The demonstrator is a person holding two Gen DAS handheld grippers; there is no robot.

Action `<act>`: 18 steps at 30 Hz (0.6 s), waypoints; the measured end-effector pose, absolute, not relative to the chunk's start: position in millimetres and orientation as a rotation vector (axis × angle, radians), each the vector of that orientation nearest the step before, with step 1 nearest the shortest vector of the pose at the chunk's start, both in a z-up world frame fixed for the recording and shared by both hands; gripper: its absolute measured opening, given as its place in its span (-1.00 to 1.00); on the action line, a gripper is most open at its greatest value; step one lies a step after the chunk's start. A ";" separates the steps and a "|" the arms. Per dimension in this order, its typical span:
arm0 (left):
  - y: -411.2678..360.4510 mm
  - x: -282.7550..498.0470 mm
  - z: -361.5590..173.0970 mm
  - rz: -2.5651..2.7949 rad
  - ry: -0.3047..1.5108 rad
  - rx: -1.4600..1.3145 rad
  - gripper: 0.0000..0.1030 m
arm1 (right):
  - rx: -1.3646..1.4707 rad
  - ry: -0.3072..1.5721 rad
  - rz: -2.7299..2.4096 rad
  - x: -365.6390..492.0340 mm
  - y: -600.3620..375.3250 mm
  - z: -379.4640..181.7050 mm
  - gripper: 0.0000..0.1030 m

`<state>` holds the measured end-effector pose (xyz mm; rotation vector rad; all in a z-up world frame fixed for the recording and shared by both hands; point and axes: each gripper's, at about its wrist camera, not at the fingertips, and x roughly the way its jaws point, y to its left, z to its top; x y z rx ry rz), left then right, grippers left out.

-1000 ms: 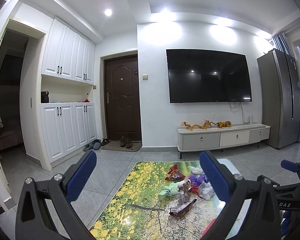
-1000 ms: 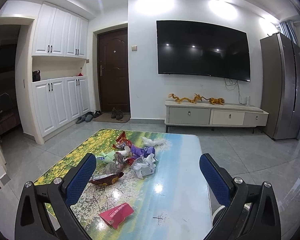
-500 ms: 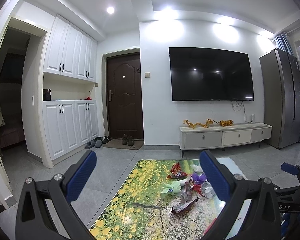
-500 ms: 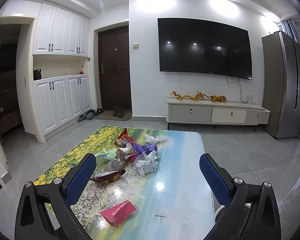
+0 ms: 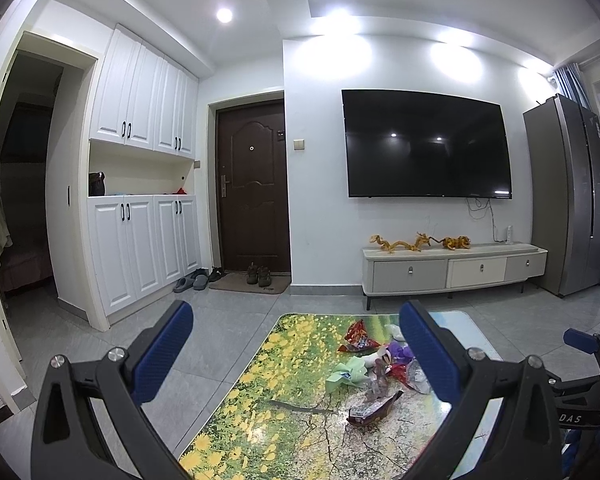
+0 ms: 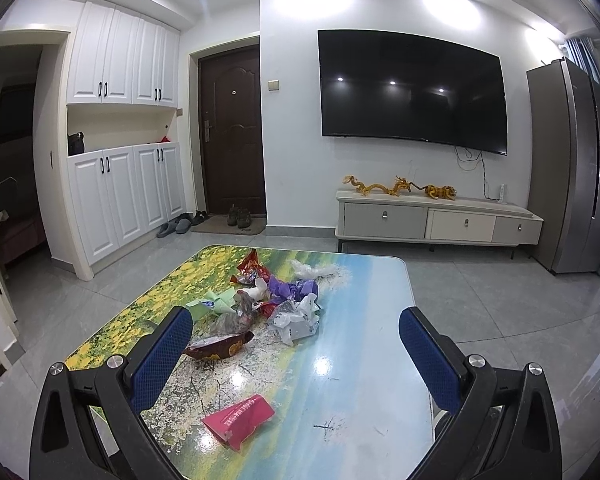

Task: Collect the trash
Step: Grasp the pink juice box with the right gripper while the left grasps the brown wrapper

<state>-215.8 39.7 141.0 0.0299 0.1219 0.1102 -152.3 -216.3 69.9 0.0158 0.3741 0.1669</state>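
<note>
Both tools are hovering above the tabletop [image 6: 364, 320], fingers spread wide, gripping nothing. Left tool [image 5: 292, 350] is sitting at lower centre of its view; right tool [image 6: 294, 354] likewise in its own. Trash pile [image 6: 272, 300] is lying mid-frame on the tabletop in the right view: purple, green, clear wrappers bunched together. Brown wrapper [image 6: 220, 348] is lying just beside the right tool's left finger. Pink packet [image 6: 240, 420] is lying apart, lower centre.
</note>
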 end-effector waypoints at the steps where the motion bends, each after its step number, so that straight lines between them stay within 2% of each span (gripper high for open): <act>1: 39.9 -215.2 140.1 0.114 0.123 0.031 1.00 | 0.016 0.377 0.169 -152.0 -215.9 69.0 1.00; 7: 53.0 -187.4 123.5 0.095 0.244 0.011 1.00 | 0.014 0.452 0.235 -139.9 -216.2 52.0 1.00; 18: 63.7 -125.1 60.2 -0.046 0.492 -0.016 1.00 | -0.031 0.769 0.439 -88.5 -194.1 -38.6 1.00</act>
